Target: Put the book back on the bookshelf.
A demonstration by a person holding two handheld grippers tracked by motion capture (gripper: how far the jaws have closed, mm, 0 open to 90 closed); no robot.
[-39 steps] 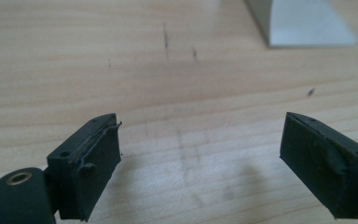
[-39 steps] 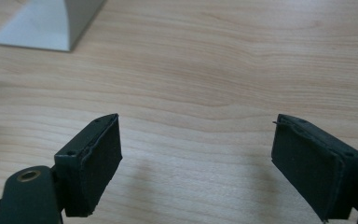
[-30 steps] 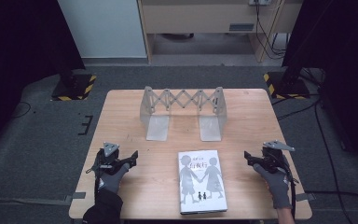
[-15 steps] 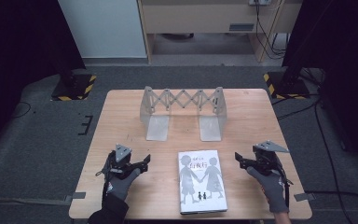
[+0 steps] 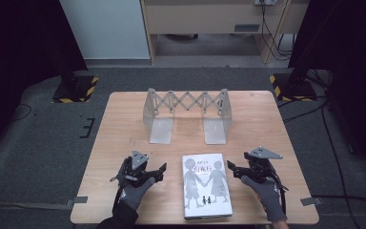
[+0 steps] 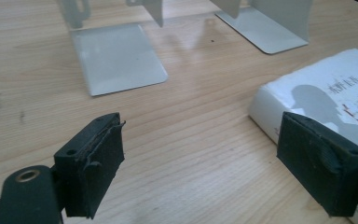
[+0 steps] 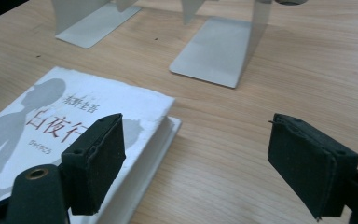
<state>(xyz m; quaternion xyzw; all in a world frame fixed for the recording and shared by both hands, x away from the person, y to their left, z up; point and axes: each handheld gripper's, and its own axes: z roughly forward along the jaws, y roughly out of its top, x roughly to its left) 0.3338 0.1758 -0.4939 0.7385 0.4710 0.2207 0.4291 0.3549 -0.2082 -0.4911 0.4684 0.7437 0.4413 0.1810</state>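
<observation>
- Two grippers flank one book, which lies flat and face up near the front edge of the surface, about midway between the side edges.
- The left gripper sits just beside the book's left side with its jaws spread and nothing between them; in the left gripper view the book's corner lies just past one pad.
- The right gripper is near the book's right side, jaws likewise spread and empty; its jaws have just been closing a little, with nothing caught in them.
- Toward the back edge stands one expanding metal book rack, two upright end plates joined by a scissor lattice, with no book in it.
- Judged from this, the work is at its very start: the book is not yet gripped or lifted; grasping it, standing it up and setting it in the rack all seem to remain.
- Count: one book, one rack, two grippers.
</observation>
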